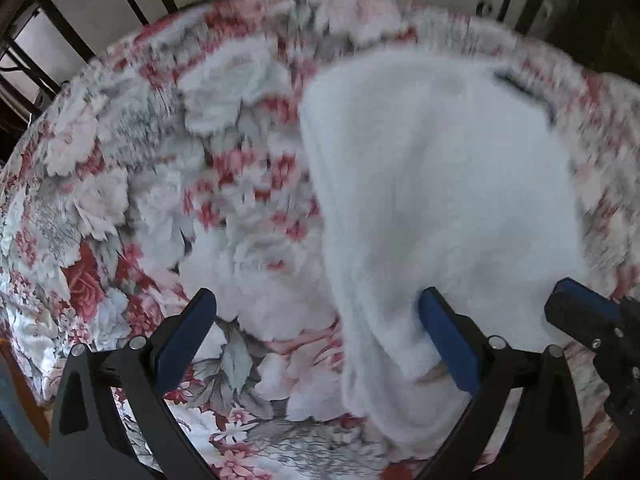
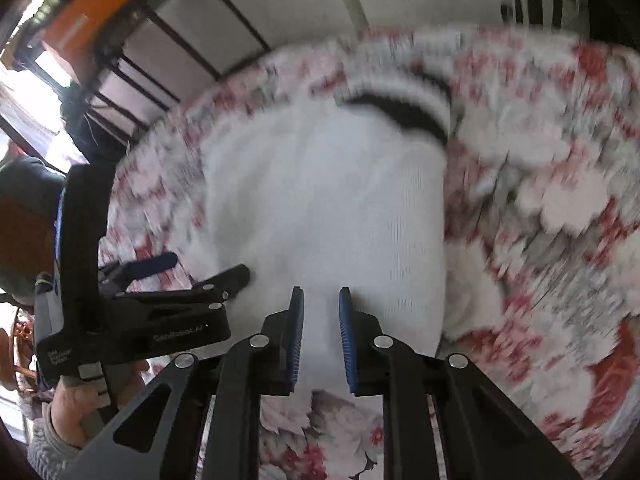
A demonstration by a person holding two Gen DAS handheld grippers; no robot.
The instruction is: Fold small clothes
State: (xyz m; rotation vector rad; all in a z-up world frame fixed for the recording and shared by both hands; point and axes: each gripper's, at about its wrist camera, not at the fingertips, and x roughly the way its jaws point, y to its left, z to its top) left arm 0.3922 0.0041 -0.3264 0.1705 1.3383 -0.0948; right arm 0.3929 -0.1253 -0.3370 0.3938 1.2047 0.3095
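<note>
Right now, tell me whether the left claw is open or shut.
Open. The left claw has its blue pads spread wide over the floral bedspread, with only the edge of the white garment against one pad.

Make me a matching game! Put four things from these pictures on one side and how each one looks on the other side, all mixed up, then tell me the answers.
Things:
1. bed cover
2. garment
3. left hand-held gripper
4. right hand-held gripper

Looks:
a. jaws wide apart
b. white, with black stripes at one end
c. red and grey flowers
d. jaws close together, white cloth between them

Pairs: 1-c, 2-b, 3-a, 4-d
</note>
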